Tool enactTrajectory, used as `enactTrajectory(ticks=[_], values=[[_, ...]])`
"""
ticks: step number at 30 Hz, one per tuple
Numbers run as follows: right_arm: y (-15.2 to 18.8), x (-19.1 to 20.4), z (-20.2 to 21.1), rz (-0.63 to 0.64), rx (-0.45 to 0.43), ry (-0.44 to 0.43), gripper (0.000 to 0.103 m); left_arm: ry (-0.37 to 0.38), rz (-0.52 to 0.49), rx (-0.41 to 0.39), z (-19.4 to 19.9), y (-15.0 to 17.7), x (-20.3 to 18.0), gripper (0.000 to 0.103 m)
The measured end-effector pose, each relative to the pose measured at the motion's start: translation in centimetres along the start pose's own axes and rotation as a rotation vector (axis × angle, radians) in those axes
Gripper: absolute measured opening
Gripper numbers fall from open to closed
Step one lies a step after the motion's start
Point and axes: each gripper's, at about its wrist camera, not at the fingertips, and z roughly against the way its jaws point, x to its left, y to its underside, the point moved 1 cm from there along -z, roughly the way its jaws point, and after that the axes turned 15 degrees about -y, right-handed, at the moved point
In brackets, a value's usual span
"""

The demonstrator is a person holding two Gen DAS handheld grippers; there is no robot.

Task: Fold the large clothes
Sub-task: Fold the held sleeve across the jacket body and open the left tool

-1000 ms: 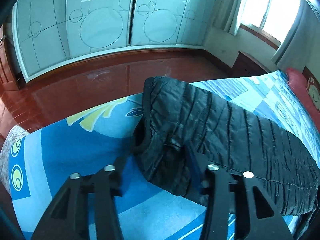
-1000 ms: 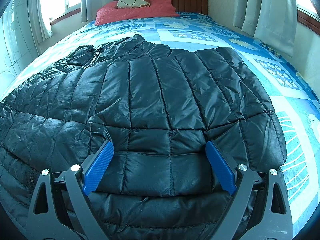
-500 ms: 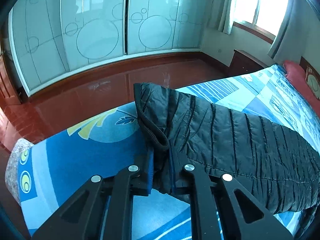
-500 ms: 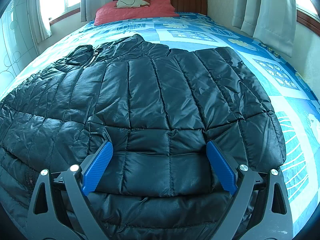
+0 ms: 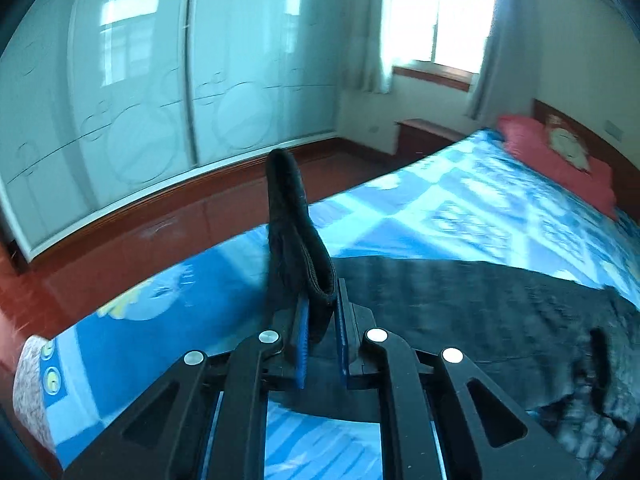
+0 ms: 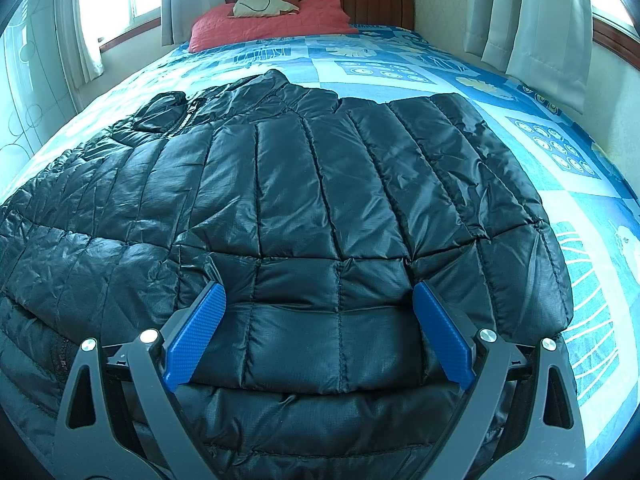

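Observation:
A black quilted puffer jacket (image 6: 304,208) lies spread across the blue patterned bed (image 6: 580,208). My left gripper (image 5: 320,316) is shut on the jacket's sleeve cuff (image 5: 292,220), which stands up from between the blue pads, lifted off the bedspread. The rest of the jacket (image 5: 480,312) trails to the right in that blurred view. My right gripper (image 6: 318,328) hangs open just over the jacket's hem, its blue pads (image 6: 196,332) wide apart on either side of a quilted panel, gripping nothing.
Red pillows (image 6: 272,20) and a wooden headboard (image 6: 372,0) sit at the bed's far end. Curtains (image 6: 532,20) hang at both sides. A red-brown floor (image 5: 140,240), a glass-fronted wardrobe (image 5: 160,80) and a low cabinet (image 5: 424,136) lie beyond the bed's edge.
My left gripper went from open around the cuff to shut on it, then rose and swung with the cuff lifted off the bed. The right gripper stayed still.

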Motion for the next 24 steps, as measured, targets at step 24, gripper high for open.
enactTrajectory(ticks=[24], values=[[0.0,0.0,0.2,-0.004,-0.005,-0.001,0.094,0.322,-0.507,-0.110,15.5,11.8,-30.9,0.011]])
